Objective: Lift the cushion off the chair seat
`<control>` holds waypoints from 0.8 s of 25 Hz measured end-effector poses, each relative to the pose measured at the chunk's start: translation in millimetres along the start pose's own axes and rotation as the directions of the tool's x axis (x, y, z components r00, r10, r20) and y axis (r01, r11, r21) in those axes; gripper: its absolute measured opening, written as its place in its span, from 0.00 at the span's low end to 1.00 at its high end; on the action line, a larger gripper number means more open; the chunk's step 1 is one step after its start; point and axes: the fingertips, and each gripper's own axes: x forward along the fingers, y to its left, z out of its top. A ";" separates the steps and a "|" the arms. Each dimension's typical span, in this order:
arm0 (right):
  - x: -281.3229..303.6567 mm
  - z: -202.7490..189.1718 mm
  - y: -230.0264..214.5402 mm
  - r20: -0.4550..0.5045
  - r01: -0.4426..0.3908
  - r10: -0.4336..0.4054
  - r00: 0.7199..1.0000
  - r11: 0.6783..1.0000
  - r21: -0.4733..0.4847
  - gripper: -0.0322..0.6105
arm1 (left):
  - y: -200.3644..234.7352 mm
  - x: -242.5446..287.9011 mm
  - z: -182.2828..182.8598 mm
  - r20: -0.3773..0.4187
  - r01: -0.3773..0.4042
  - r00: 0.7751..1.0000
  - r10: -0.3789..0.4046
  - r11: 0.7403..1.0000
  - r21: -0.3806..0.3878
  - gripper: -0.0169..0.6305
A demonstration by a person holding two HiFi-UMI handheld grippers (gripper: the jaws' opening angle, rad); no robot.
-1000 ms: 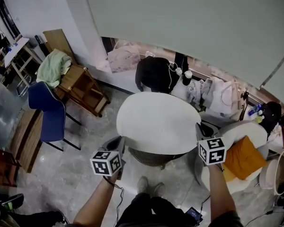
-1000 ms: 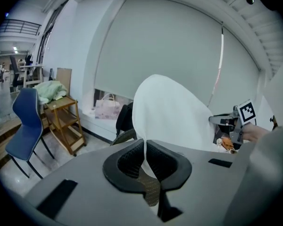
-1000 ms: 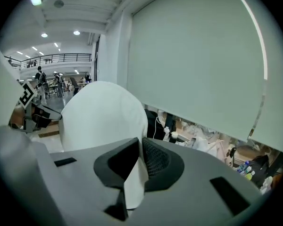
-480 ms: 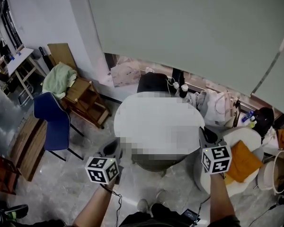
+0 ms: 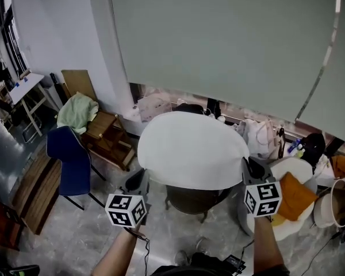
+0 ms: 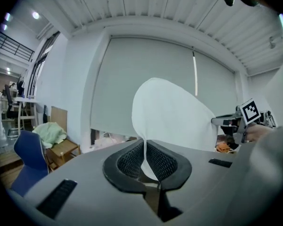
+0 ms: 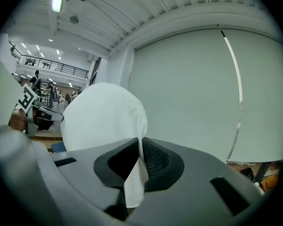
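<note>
Aloft, the cushion (image 5: 192,148) hangs level over the chair (image 5: 191,200), apparently clear of it. Left claw (image 5: 139,181) and right claw (image 5: 250,167) each pinch an opposite edge, likely to share its weight and limit sagging.

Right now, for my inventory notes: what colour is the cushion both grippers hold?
Plain white; the cushion shows best in the head view.

White round cushion (image 5: 192,151) spread wide, above dark chair (image 5: 187,200).
</note>
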 end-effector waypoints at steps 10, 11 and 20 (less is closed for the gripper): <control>-67.8 46.2 22.9 0.100 0.053 -0.052 0.994 0.999 -0.012 0.10 | -7.2 -63.3 47.0 0.122 0.013 0.992 -0.019 0.999 0.048 0.06; -73.2 50.5 24.2 0.108 0.058 -0.057 0.992 0.998 -0.014 0.10 | -7.9 -68.1 50.4 0.130 0.014 0.991 -0.020 0.999 0.049 0.06; -126.3 78.3 8.7 0.187 0.079 -0.075 0.979 0.997 -0.016 0.10 | -44.4 -100.3 85.3 0.222 -0.001 0.975 -0.013 0.998 0.064 0.06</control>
